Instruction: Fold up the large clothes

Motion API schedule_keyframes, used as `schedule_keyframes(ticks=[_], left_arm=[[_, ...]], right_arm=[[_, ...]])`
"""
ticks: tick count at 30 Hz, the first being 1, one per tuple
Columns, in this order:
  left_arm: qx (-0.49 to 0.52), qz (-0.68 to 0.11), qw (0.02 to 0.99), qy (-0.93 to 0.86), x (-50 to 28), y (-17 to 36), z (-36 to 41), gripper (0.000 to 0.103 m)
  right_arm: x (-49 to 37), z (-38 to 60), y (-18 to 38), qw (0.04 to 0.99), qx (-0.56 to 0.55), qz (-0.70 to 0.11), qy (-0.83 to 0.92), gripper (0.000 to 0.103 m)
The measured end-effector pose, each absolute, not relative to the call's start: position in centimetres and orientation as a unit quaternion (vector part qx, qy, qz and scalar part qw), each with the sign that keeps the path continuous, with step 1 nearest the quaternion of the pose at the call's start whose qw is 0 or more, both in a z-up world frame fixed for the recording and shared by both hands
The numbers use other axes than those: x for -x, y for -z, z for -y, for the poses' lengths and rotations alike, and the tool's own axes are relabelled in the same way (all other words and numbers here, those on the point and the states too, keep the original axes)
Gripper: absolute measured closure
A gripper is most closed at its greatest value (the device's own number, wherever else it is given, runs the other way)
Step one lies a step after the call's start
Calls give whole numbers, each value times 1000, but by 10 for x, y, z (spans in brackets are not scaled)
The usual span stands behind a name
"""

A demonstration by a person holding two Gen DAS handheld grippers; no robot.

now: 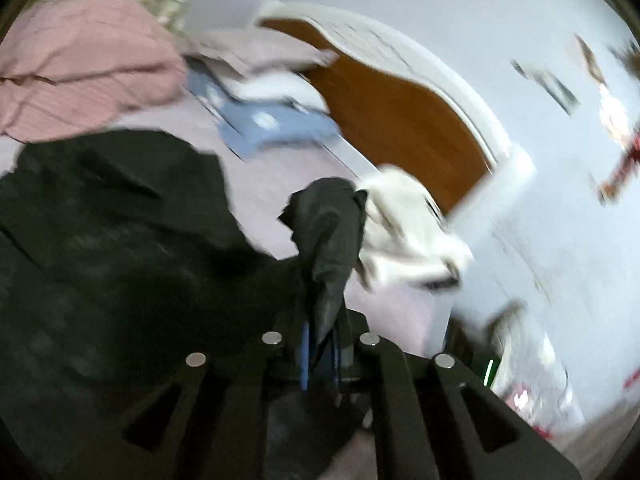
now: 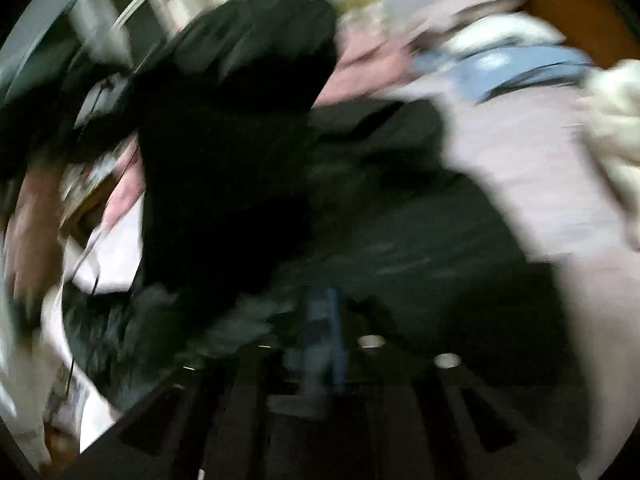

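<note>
**A:** Two hand-held grippers on one garment here. The left hand-held gripper (image 1: 320,344) is pinched tight on a bunched corner of the black garment (image 1: 100,240), with a tuft of cloth sticking up past the blue pads. The right hand-held gripper (image 2: 320,344) is smeared by motion blur; black cloth sits right at its tips, but I can't tell if it's clamped or spread.

**B:** How would it handle?

**A:** My guess: soft, floppy, fairly light, bulky. It'll sag between grips, so hold it at corners or hems, not mid-panel.

**B:** And the surroundings?

**A:** Most of the garment lies rumpled on a bed with a pale lilac sheet (image 1: 272,184). Beyond it are a white cloth (image 1: 404,224), a blue folded piece (image 1: 276,124), a pink bundle (image 1: 80,68), then a wooden headboard (image 1: 400,120) against a pale wall (image 1: 480,20).
</note>
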State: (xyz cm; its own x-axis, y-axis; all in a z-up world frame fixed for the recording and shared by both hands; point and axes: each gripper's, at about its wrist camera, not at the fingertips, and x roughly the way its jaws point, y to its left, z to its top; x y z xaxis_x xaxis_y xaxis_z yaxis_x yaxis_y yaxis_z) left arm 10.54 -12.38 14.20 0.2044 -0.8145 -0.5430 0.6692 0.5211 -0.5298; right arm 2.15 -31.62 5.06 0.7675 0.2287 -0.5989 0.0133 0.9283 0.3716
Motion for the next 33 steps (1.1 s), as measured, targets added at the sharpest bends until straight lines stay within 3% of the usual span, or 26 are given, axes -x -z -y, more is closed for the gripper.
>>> schedule_keyframes(ticks=[1, 6, 9, 10, 11, 13, 17, 22, 25, 27, 29, 31, 33], left_arm=[[75, -411, 771, 481, -93, -133, 129, 95], [71, -491, 736, 462, -66, -61, 154, 90], [36, -479, 749, 457, -63, -61, 159, 83], [32, -474, 754, 453, -65, -64, 157, 72], [29, -472, 754, 456, -66, -70, 154, 48], [24, -463, 749, 473, -57, -81, 145, 27], [-29, -428, 793, 433, -36, -100, 122, 24], [21, -394, 858, 330, -34, -120, 47, 19], [-20, -391, 894, 218, -37, -115, 0, 17], [-76, -385, 912, 120, -38, -104, -28, 17], [-84, -413, 902, 98, -41, -91, -50, 17], [-50, -430, 894, 112, -39, -83, -67, 17], [-13, -453, 880, 143, -40, -73, -74, 17]], right_arm=[[-12, 331, -56, 926, -196, -321, -40, 31], [16, 384, -78, 928, -229, -293, 4, 29], [16, 386, -87, 928, -206, -311, -15, 29], [17, 382, -88, 922, -209, -323, -36, 29], [15, 378, -86, 912, -226, -336, -66, 29], [22, 376, -83, 906, -257, -327, -82, 29], [27, 350, -77, 915, -237, -320, -73, 23], [23, 333, -64, 913, -200, -351, -51, 23], [26, 322, -57, 921, -128, -368, -29, 23], [21, 309, -43, 904, -62, -419, -46, 23], [21, 300, -32, 897, -15, -440, -33, 32], [21, 299, -31, 900, -1, -435, -14, 79], [22, 307, -40, 911, -22, -412, -7, 91]])
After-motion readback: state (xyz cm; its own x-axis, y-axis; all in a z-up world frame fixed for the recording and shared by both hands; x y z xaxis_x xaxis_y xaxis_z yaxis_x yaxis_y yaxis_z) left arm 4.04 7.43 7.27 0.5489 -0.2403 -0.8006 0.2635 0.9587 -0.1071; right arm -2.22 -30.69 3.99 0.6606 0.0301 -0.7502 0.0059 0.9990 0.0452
